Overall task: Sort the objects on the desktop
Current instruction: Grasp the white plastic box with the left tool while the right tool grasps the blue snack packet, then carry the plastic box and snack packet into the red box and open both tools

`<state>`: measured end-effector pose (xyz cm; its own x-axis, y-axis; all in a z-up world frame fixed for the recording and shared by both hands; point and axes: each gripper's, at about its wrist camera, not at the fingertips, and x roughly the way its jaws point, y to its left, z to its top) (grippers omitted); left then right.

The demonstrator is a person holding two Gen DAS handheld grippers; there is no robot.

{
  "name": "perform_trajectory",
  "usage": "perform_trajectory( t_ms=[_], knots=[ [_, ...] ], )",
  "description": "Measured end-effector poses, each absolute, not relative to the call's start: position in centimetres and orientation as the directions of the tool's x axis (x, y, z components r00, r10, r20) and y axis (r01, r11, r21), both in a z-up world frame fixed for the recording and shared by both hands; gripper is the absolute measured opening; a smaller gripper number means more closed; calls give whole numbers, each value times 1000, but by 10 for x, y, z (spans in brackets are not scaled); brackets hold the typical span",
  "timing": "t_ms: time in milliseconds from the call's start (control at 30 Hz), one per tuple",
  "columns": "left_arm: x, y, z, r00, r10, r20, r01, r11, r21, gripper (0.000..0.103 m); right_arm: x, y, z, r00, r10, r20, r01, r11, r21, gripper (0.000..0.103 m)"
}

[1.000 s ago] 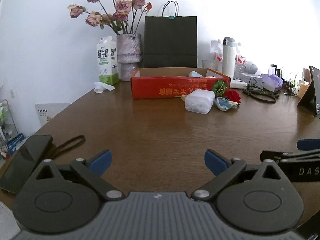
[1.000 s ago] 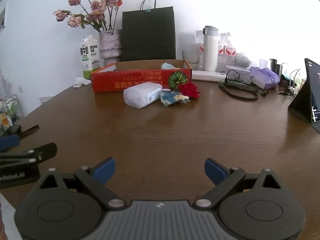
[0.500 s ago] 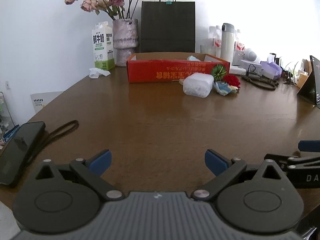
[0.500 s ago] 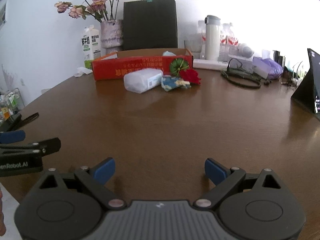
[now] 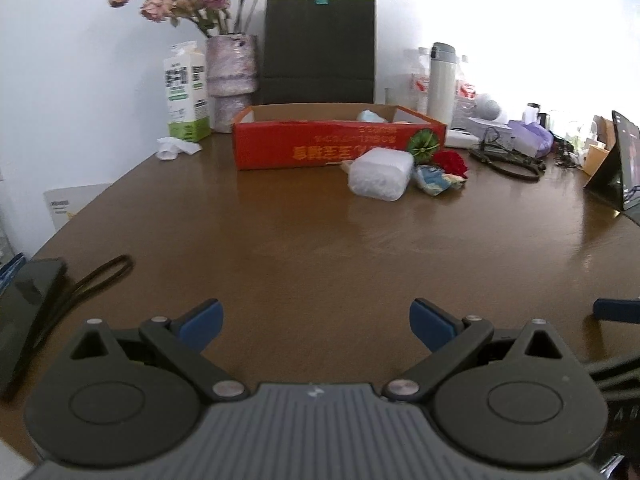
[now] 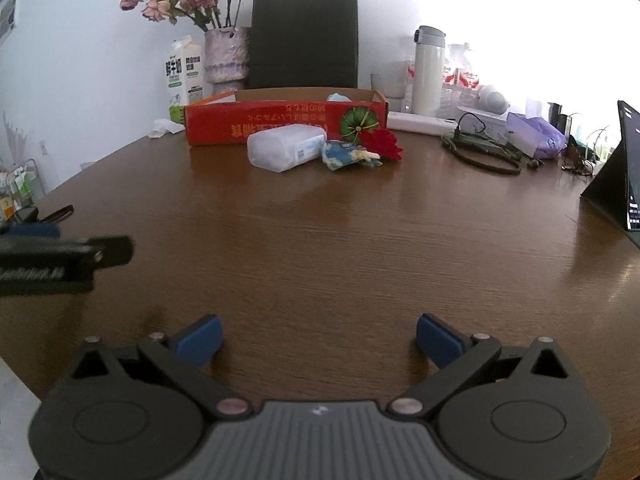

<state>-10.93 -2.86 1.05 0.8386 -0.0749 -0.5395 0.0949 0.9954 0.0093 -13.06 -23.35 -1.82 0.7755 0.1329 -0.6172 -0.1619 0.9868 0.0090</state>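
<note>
- Black phone (image 5: 28, 312) with wrist strap: near left edge of the brown table (image 5: 320, 248).
- Left gripper (image 5: 316, 320): fingers spread wide, holding nothing, above the near table edge.
- Red cardboard box (image 5: 332, 140): far side, open top, pale item inside.
- White plastic container (image 5: 380, 174): on its side, touching the box front.
- Blue-patterned packet (image 5: 434, 180), red flower (image 5: 452, 162): just beside the container.
- Right gripper (image 6: 318, 336): fingers spread wide, empty.
</note>
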Motion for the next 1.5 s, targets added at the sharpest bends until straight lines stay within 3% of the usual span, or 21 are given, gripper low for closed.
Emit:
perform_trajectory(
  t_ms=[67, 167, 333, 600, 700, 767, 800, 833, 900, 967, 1000, 1067, 1267, 1400, 1500],
  knots=[
    [-98, -33, 14, 833, -102, -543, 124, 992, 5, 102, -120, -236, -13, 743, 161, -649, -192, 981, 23, 101],
    [-78, -38, 20, 834, -141, -534, 162, 987, -7, 102, -106, -248, -5, 757, 196, -623, -174, 980, 96, 97],
    [-23, -47, 24, 818, -192, -542, 228, 974, -1, 102, -64, -254, 9, 795, 149, -589, -161, 986, 32, 96],
    [87, -80, 14, 755, -255, -604, 367, 928, 68, 102, 43, -264, 21, 799, 183, -572, -187, 981, 53, 84],
    [115, -87, 7, 731, -275, -624, 395, 917, 58, 90, 81, -266, 19, 787, 214, -578, -183, 977, 112, 78],
    [131, -83, 3, 708, -298, -641, 388, 921, 0, 80, 102, -268, 13, 772, 238, -589, -178, 971, 159, 74],
    [136, -79, 2, 693, -320, -646, 391, 919, -36, 69, 112, -270, 10, 761, 250, -598, -173, 967, 185, 72],
    [139, -76, 3, 683, -339, -647, 392, 918, -67, 68, 119, -270, 7, 753, 257, -606, -168, 965, 201, 68],
    [135, -71, 3, 690, -331, -643, 378, 923, -70, 67, 132, -272, 0, 743, 268, -614, -152, 960, 234, 58],
    [122, -67, 4, 687, -339, -643, 374, 923, -87, 67, 140, -271, -8, 728, 271, -629, -137, 957, 254, 36],
    [113, -65, 6, 685, -343, -643, 371, 923, -97, 67, 140, -270, -10, 735, 265, -624, -130, 958, 254, 34],
    [88, -58, 12, 695, -342, -633, 352, 929, -115, 67, 136, -266, -11, 740, 245, -627, -121, 964, 235, 17],
    [2, -35, 16, 734, -277, -620, 290, 953, -84, 67, 74, -247, -10, 722, 293, -627, -225, 956, 188, 13],
    [-41, -29, 13, 719, -219, -659, 270, 962, -25, 68, 8, -243, -5, 718, 309, -624, -286, 948, 139, 12],
    [-59, -26, 13, 702, -230, -674, 264, 963, -53, 75, -29, -246, 1, 702, 325, -633, -331, 937, 114, 13]
  ],
)
